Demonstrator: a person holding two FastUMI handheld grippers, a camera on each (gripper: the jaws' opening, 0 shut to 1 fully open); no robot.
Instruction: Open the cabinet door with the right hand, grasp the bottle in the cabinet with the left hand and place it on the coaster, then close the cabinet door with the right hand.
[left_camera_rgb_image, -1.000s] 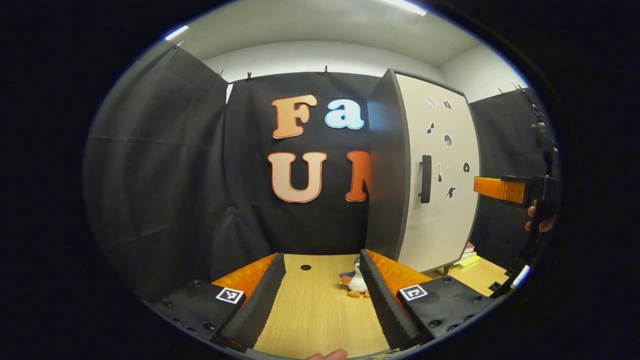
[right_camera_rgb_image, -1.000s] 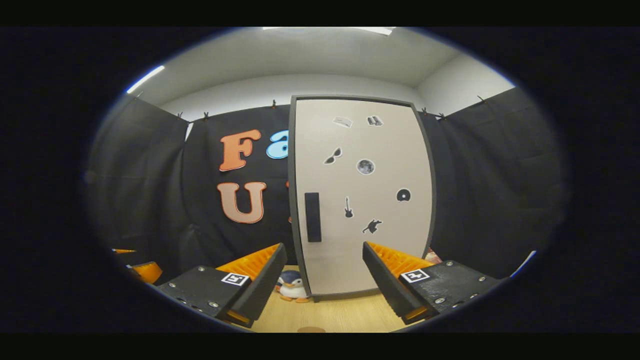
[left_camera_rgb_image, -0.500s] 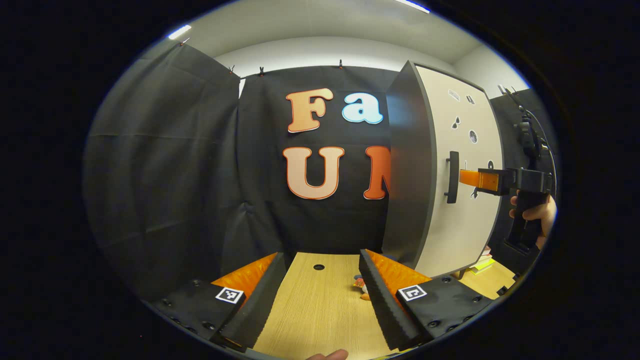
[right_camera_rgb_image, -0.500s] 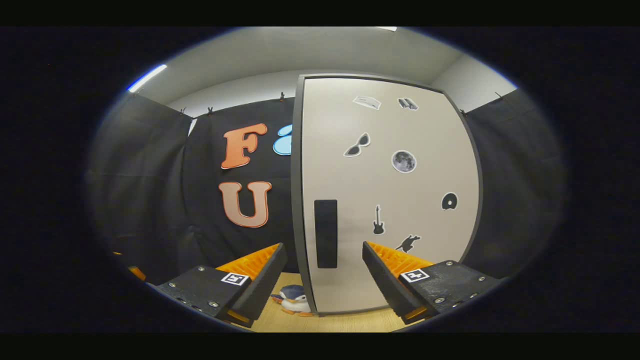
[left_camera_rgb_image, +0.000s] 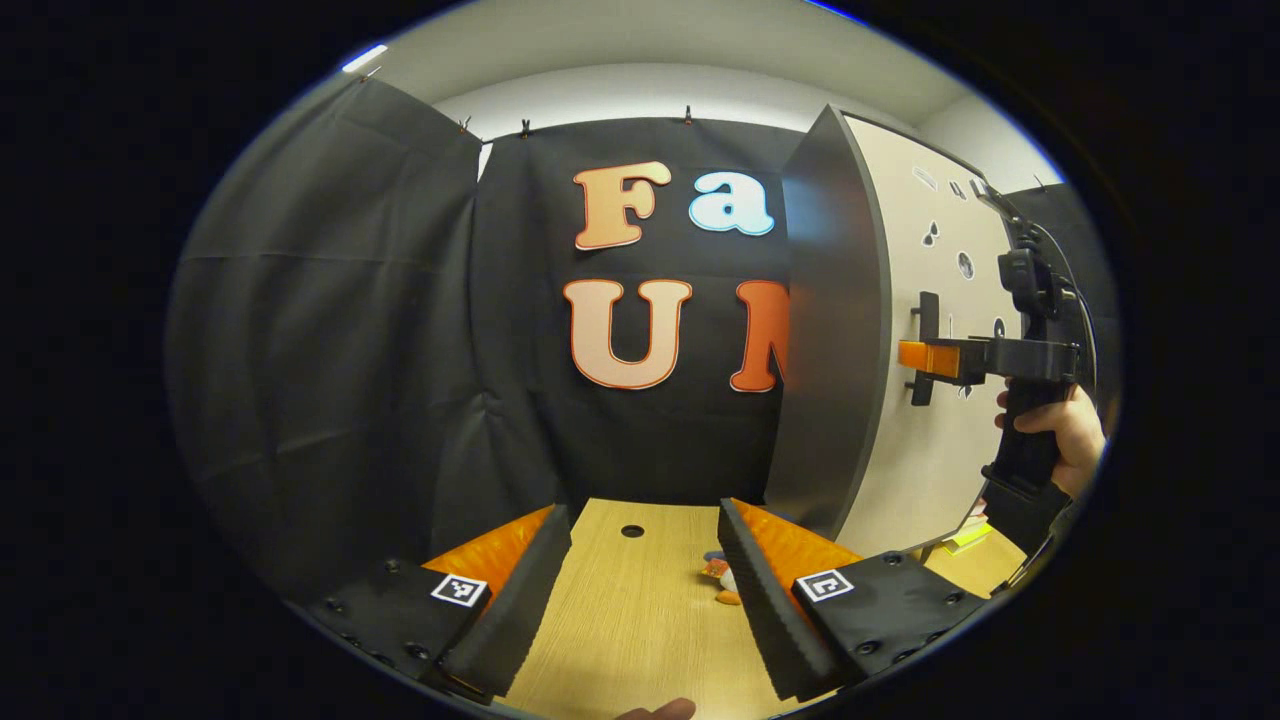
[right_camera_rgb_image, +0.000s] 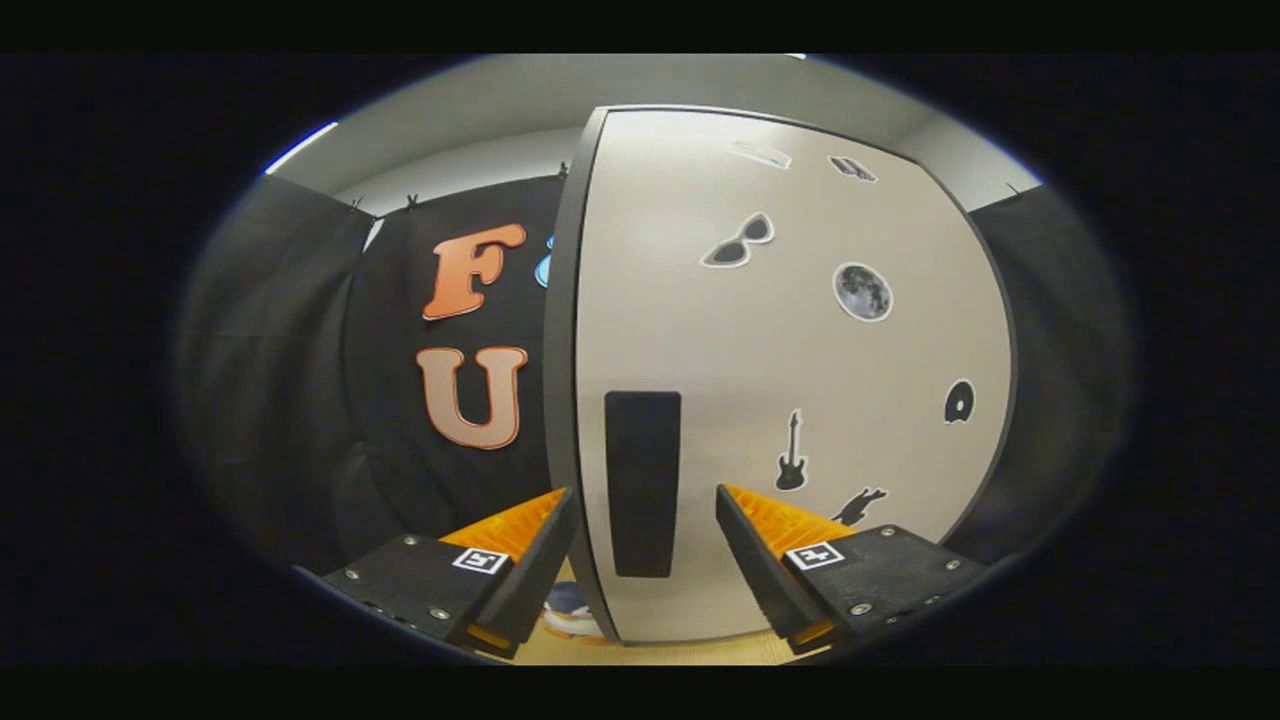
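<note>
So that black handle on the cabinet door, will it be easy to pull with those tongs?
Probably. The handle looks like a stiff, flat bar standing off the cabinet door, so the open right tongs can close around it. It looks smooth, so it might slip. The door itself seems rigid and should swing rather than bend.

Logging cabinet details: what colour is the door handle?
Black, a vertical bar handle on the pale door; it shows best in the right gripper view.
</note>
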